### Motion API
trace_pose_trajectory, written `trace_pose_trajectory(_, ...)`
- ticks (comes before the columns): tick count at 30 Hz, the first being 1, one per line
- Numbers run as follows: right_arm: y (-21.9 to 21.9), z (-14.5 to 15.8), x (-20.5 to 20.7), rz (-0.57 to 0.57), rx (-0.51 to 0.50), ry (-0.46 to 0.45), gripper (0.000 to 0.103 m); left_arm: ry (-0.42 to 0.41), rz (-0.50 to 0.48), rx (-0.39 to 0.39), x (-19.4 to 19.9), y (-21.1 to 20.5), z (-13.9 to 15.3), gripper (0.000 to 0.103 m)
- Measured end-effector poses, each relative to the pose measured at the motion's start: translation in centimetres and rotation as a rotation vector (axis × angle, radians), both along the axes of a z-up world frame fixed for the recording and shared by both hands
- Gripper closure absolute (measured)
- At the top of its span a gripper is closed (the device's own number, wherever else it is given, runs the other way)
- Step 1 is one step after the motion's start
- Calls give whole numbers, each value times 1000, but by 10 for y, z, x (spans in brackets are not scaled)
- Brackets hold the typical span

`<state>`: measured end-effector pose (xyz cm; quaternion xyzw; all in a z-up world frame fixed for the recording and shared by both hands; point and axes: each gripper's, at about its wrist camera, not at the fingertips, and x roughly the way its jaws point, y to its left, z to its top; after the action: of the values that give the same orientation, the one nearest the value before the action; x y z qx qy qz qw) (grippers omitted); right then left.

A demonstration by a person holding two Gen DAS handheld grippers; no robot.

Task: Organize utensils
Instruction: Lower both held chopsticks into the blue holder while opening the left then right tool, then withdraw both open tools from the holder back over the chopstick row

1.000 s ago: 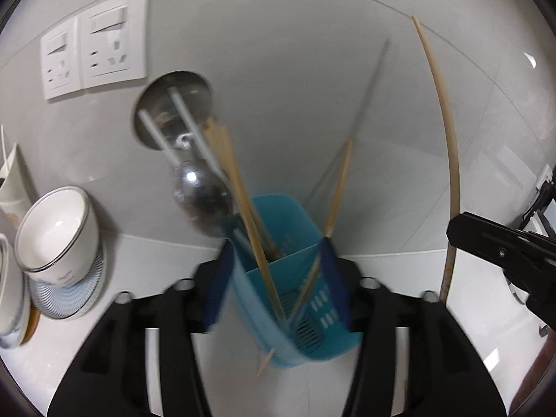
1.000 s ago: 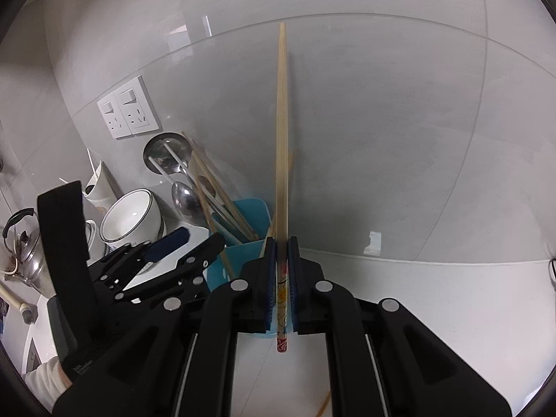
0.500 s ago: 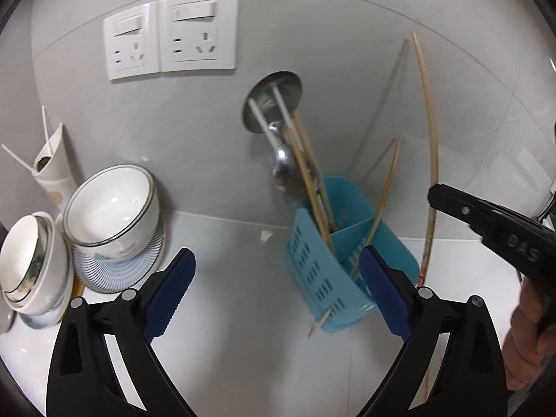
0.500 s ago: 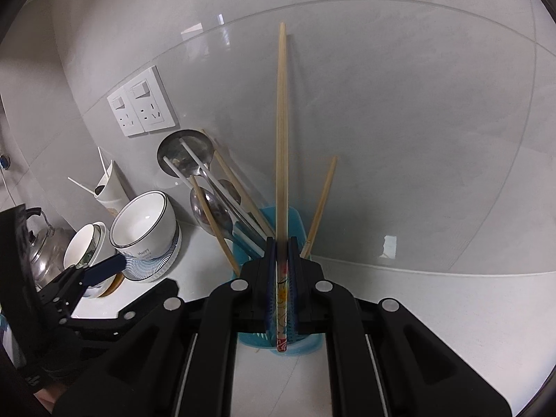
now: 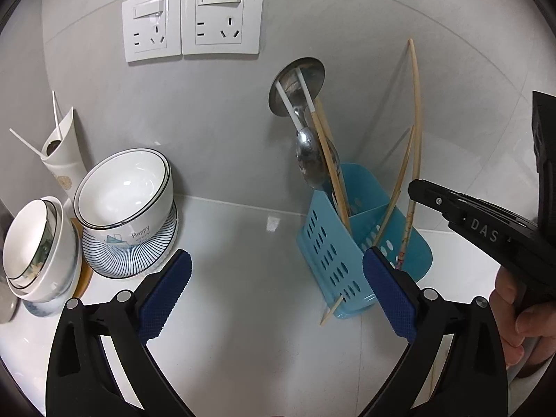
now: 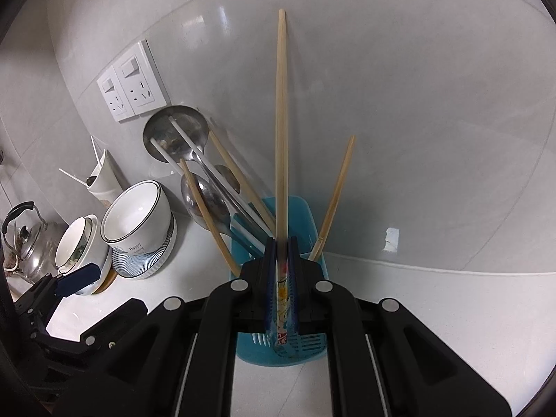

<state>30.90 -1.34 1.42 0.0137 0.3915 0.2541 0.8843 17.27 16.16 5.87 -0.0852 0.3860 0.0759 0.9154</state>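
A blue perforated utensil holder (image 5: pixel 333 250) (image 6: pixel 302 212) stands on the white counter by the wall. It holds a steel ladle (image 5: pixel 299 87), a spoon (image 5: pixel 311 160) and several wooden chopsticks. One chopstick pokes out through a low hole (image 5: pixel 330 312). My right gripper (image 6: pixel 281 243) (image 5: pixel 415 187) is shut on a long wooden chopstick (image 6: pixel 280 121) (image 5: pixel 416 121), upright with its painted lower end over the holder's right compartment. My left gripper (image 5: pixel 277 259) (image 6: pixel 116 286) is to the holder's left, jaws opening wide, nothing between them.
White bowls (image 5: pixel 125 187) on a striped plate and a second stack of bowls (image 5: pixel 34 236) sit at the left. A white vase (image 5: pixel 62 153) stands behind them, a steel kettle (image 6: pixel 24 239) farther left. Two wall sockets (image 5: pixel 191 17) are above. A person's hand (image 5: pixel 521 319) holds the right gripper.
My left gripper has let go of the blue holder, opened wide and drawn back to its left. The right gripper has come down closer over the holder with the chopstick.
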Motion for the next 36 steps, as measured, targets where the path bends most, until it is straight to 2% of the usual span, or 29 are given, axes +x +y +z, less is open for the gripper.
trace_pose_trajectory(13,-3,-1,-6,0,-40,-1,91,0,0,3,3,1,1,6)
trace_pose_trajectory(15,-8,2,-8,-4,-34,1,77,-4,-3,7,3,0,3,6)
trace_pose_trajectory(18,-12,5,-11,-18,-39,-11,67,-7,-12,13,4,-2,6,6)
trace_pose_trajectory(19,-14,6,-12,-21,-44,-13,60,-8,-15,16,4,-4,7,6)
trace_pose_trajectory(21,-17,9,-14,-33,-54,-25,52,-9,-19,19,4,-6,8,6)
trace_pose_trajectory(23,-20,11,-17,-43,-61,-32,49,-8,-22,20,3,-8,9,6)
trace_pose_trajectory(25,-23,11,-18,-53,-66,-29,40,-11,-25,19,2,-10,10,6)
trace_pose_trajectory(29,-29,13,-23,-63,-80,-37,34,-13,-33,24,1,-15,15,6)
trace_pose_trajectory(31,-34,13,-27,-71,-85,-43,26,-17,-36,24,0,-17,17,6)
trace_pose_trajectory(36,-47,15,-40,-96,-97,-62,18,-17,-42,25,-4,-25,21,6)
